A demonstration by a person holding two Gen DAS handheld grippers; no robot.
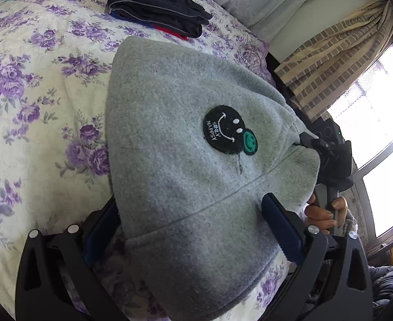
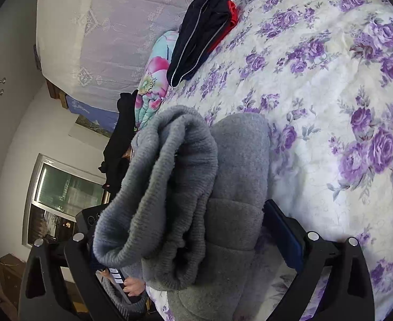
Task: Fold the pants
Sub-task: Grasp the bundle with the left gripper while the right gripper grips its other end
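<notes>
Pants: your grey fleece pants (image 1: 185,144) hang folded between both grippers, lifted above the floral bedspread (image 1: 35,85); a black smiley patch (image 1: 224,129) faces the left camera; ribbed cuffs (image 2: 167,176) bunch up before the right camera.
Left gripper: your left gripper (image 1: 193,230) has its jaws set wide, the waistband filling the gap between the blue pads (image 1: 282,227); whether they pinch the cloth cannot be told.
Right gripper: your right gripper (image 2: 185,243) straddles the cuffs and folded fleece; its grip cannot be told from its own camera; in the left view its tip (image 1: 310,140) sits at the fabric's edge.
Background: a stack of dark folded clothes (image 2: 204,29) lies further up the bed, well apart; a curtain (image 1: 338,53) hangs by the window.
</notes>
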